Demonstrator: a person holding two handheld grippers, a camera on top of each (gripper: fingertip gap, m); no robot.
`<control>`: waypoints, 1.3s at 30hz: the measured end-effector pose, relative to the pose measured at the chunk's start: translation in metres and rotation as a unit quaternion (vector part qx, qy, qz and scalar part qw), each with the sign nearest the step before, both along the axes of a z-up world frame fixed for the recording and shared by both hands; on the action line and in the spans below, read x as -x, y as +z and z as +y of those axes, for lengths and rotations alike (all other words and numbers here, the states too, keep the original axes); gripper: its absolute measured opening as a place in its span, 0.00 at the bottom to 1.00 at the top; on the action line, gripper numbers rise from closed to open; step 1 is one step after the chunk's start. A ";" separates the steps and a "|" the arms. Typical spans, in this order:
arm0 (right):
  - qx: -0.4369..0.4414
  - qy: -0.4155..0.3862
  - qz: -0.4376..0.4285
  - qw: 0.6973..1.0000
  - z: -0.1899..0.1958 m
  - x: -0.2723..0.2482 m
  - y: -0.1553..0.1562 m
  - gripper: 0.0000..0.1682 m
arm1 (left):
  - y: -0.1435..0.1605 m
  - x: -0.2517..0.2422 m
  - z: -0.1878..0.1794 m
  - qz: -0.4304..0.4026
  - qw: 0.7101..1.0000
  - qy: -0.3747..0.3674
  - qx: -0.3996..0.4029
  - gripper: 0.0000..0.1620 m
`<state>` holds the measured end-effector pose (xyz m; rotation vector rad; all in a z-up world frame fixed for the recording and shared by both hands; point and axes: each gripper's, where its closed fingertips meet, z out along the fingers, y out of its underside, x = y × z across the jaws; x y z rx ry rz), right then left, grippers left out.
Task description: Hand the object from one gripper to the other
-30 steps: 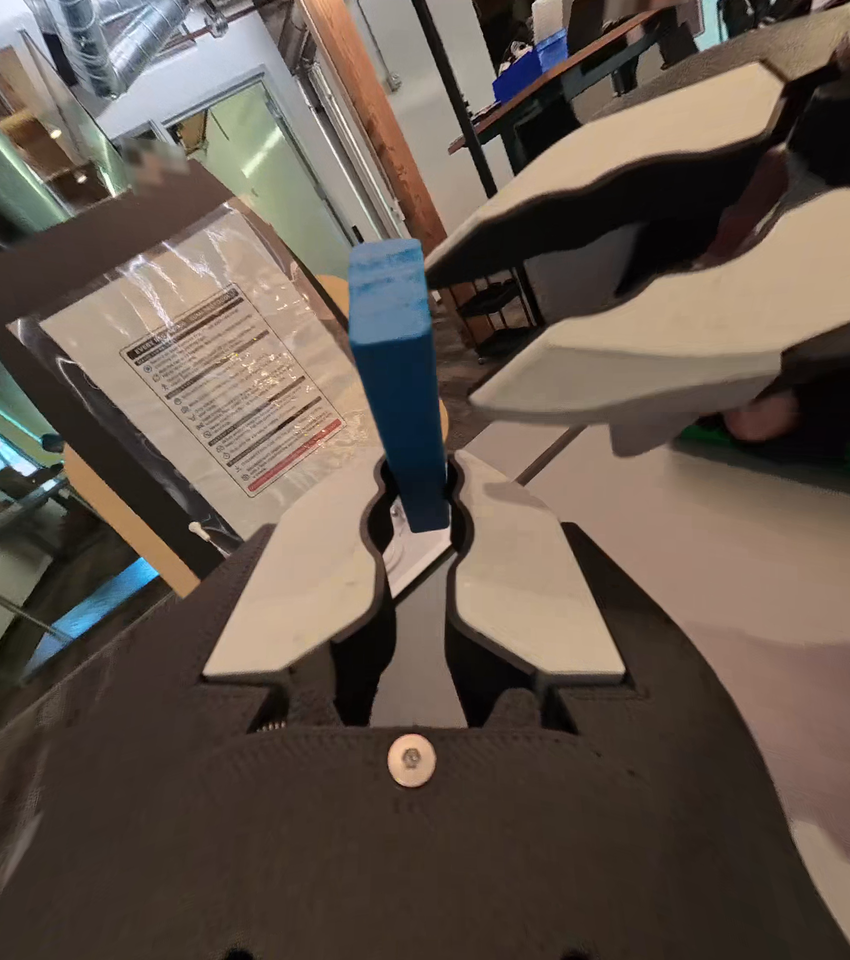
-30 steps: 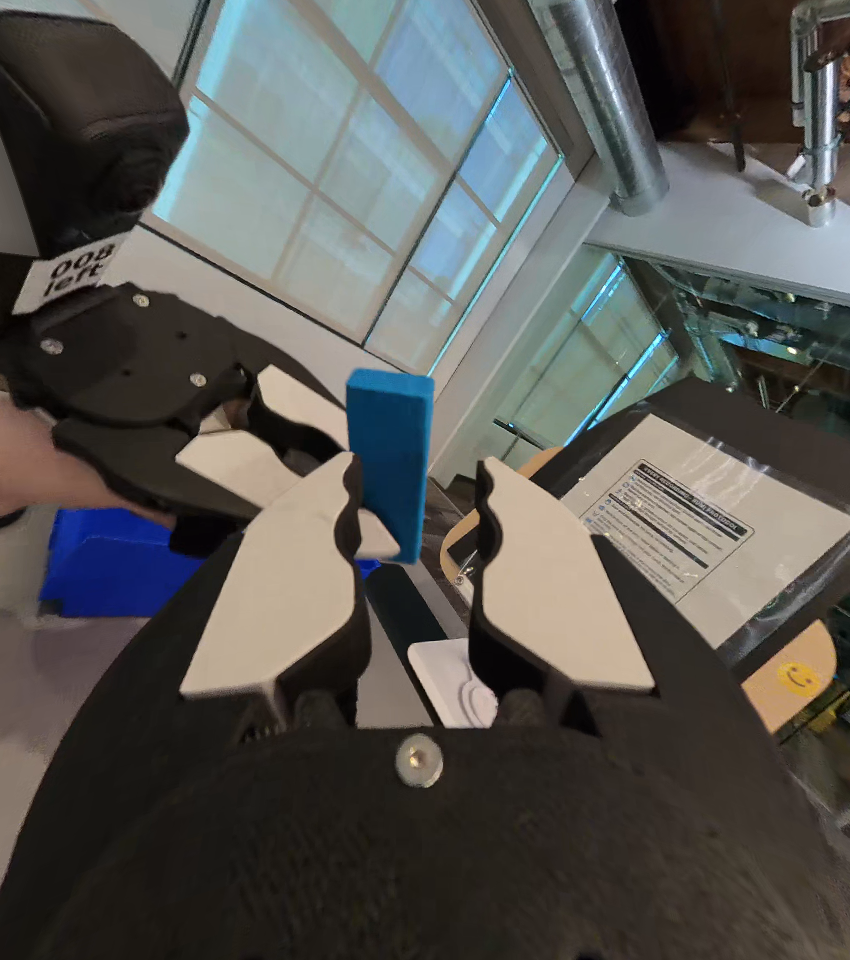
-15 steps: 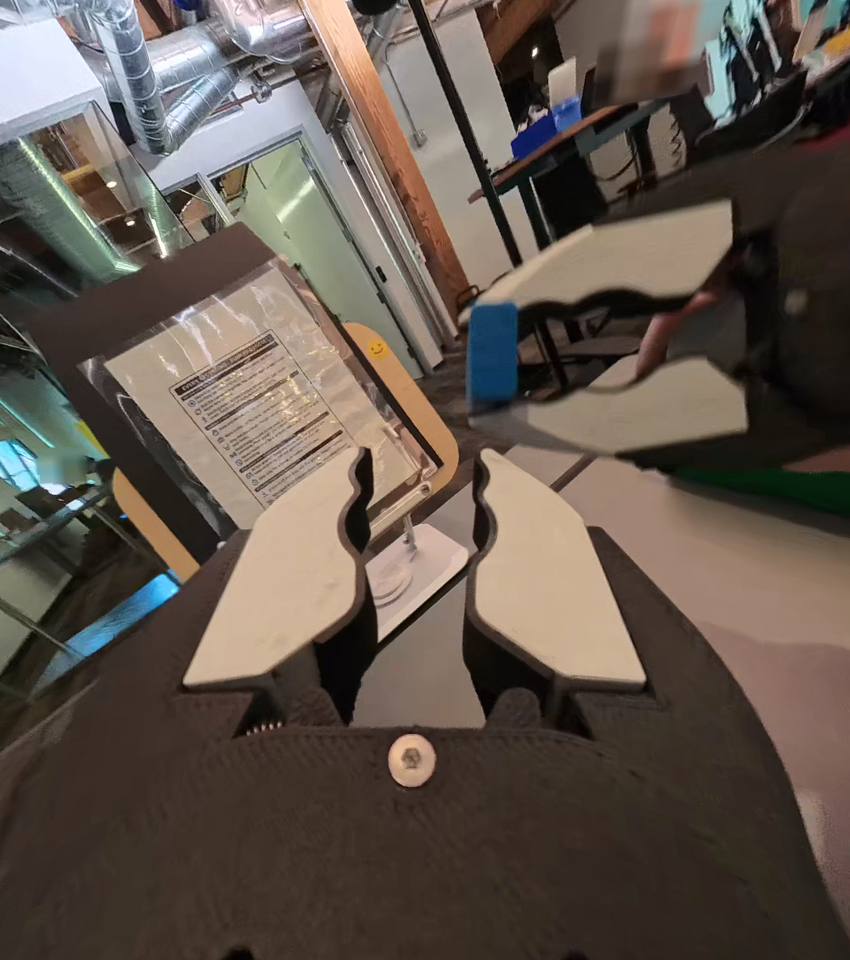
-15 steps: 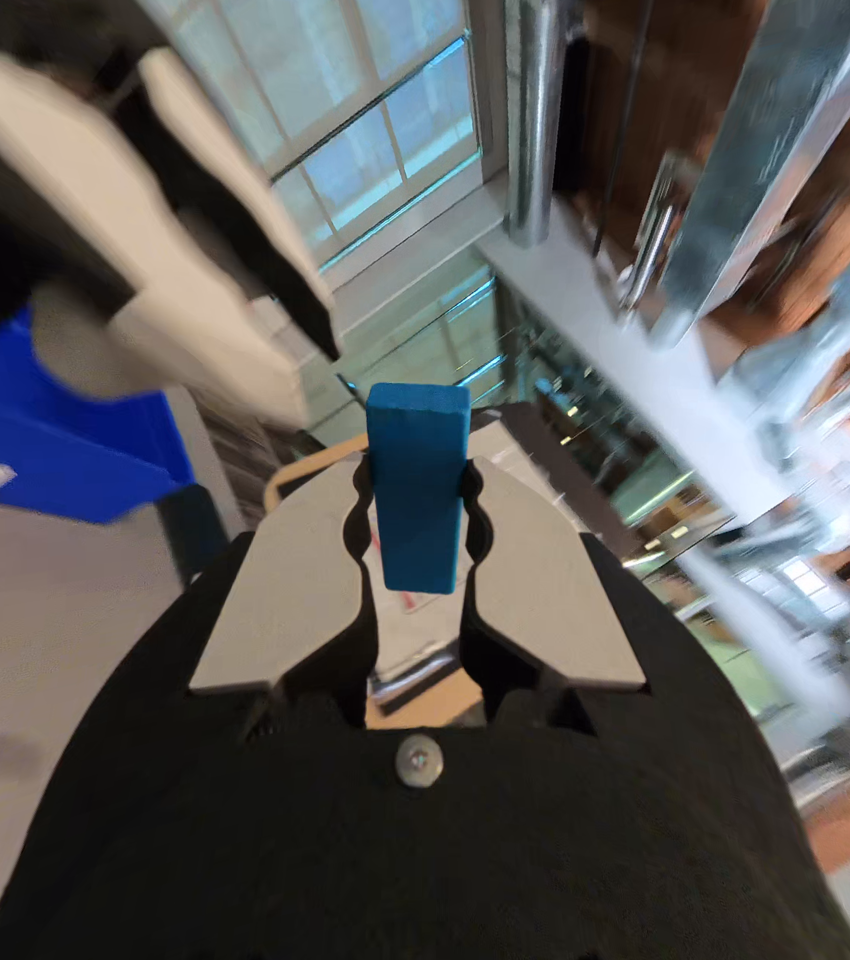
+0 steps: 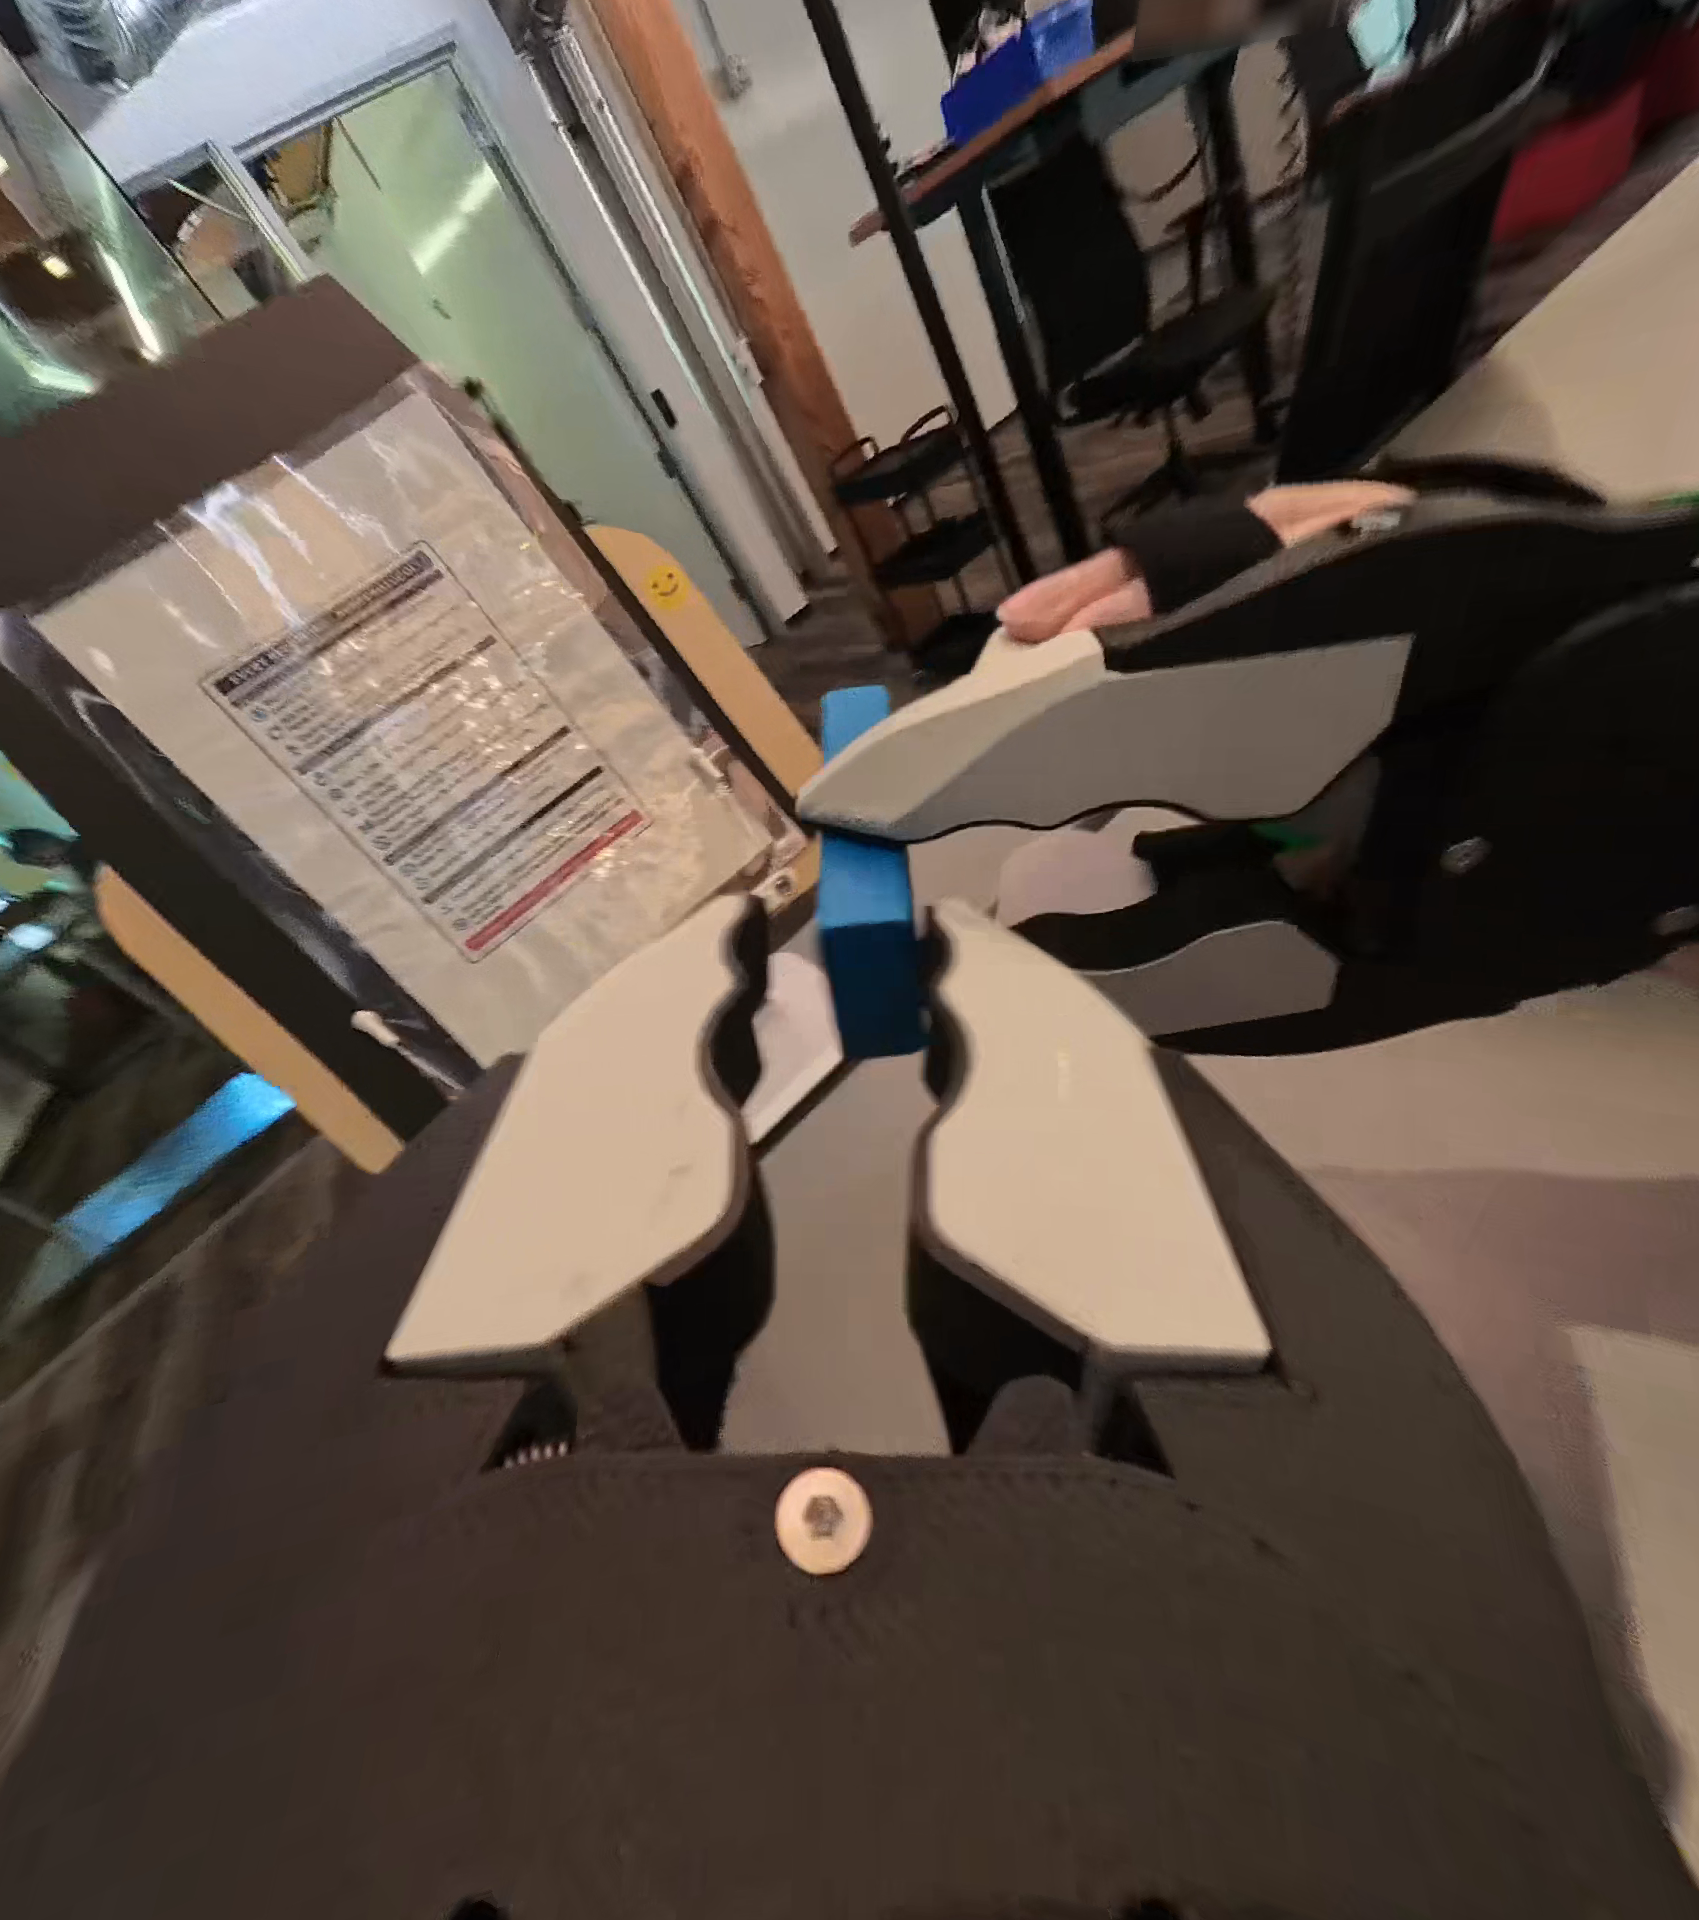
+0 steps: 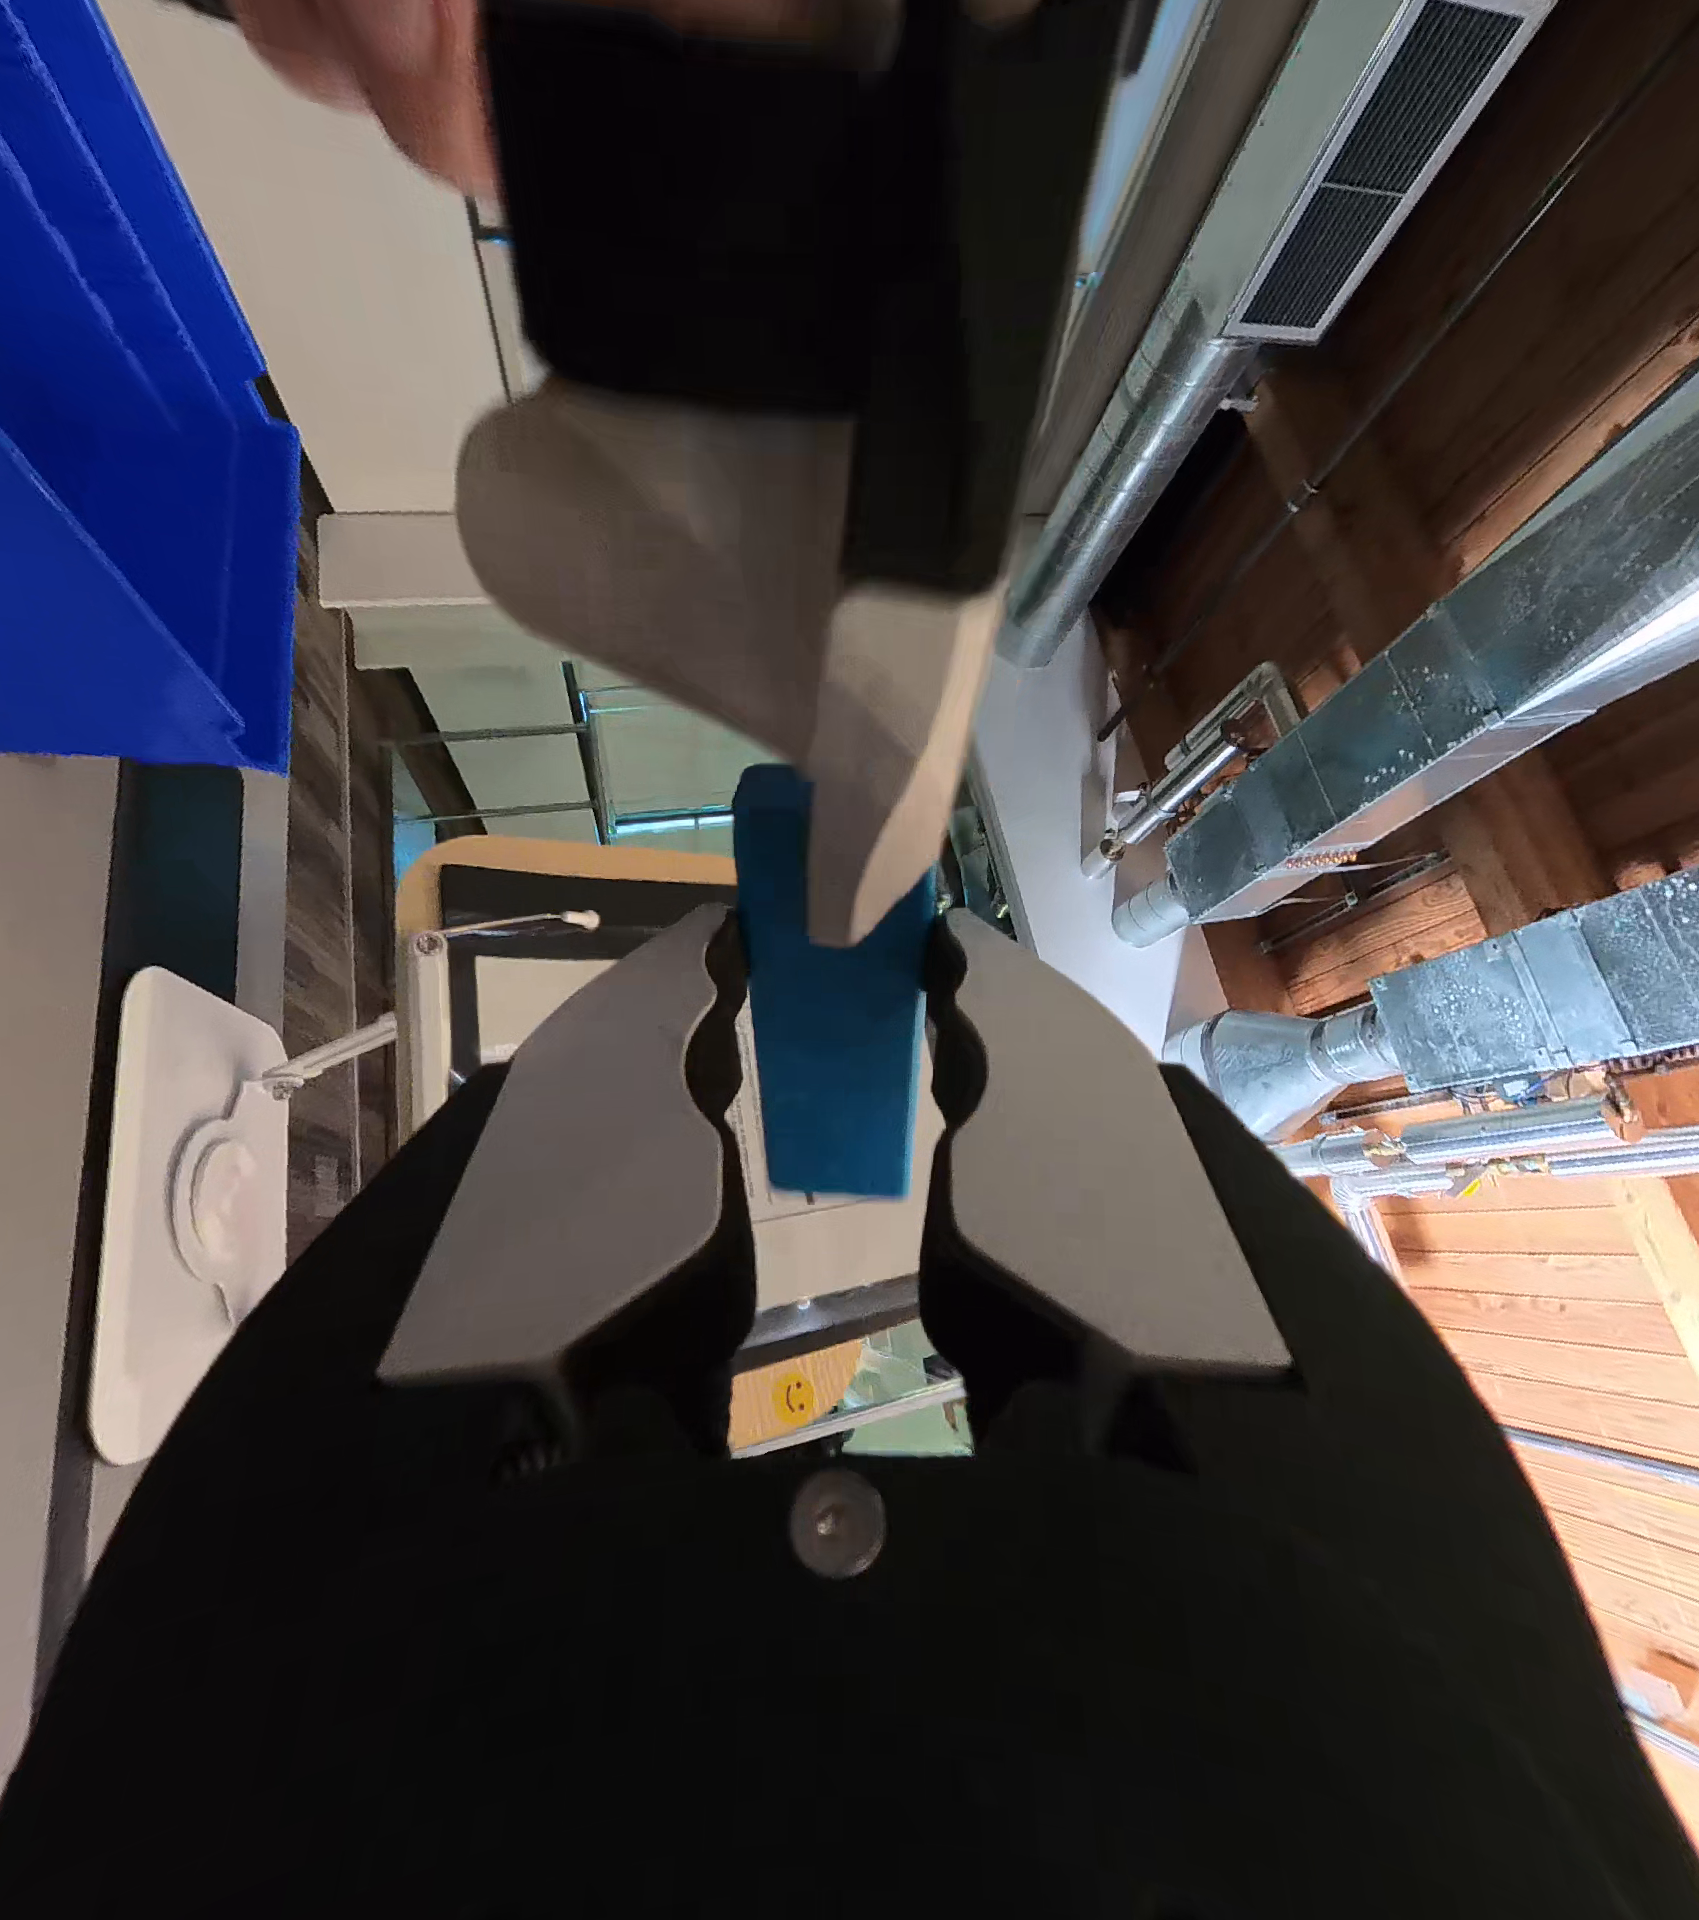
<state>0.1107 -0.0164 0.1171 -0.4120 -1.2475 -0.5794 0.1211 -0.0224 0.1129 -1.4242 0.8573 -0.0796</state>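
The left tongs [image 5: 840, 997] stand open, with a gap showing between the blue block [image 5: 866, 935] and the left finger, while the right finger lies right against the block's side; whether it presses there I cannot tell. The block is held up in the air, above the grey bench [image 5: 1447, 1195], and its lower end sits between these two fingers. The right tongs [image 6: 829, 1013] are closed on the same block, both wavy inner edges tight against its sides. In the left wrist view those right tongs [image 5: 928, 862] reach in from the right, crossing the block near its middle, with a gloved hand [image 5: 1167, 561] gripping them. Beyond stands a dark board with a plastic-covered sheet [image 5: 409, 717] on a white stand [image 6: 190, 1195]. Farther off is a blue bin [image 6: 76, 436].
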 end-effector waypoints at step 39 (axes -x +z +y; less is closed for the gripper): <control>0.431 0.166 0.363 0.809 0.036 -0.041 0.036 0.11 | 0.053 -0.011 -0.024 -0.166 0.974 -0.085 -0.130 0.34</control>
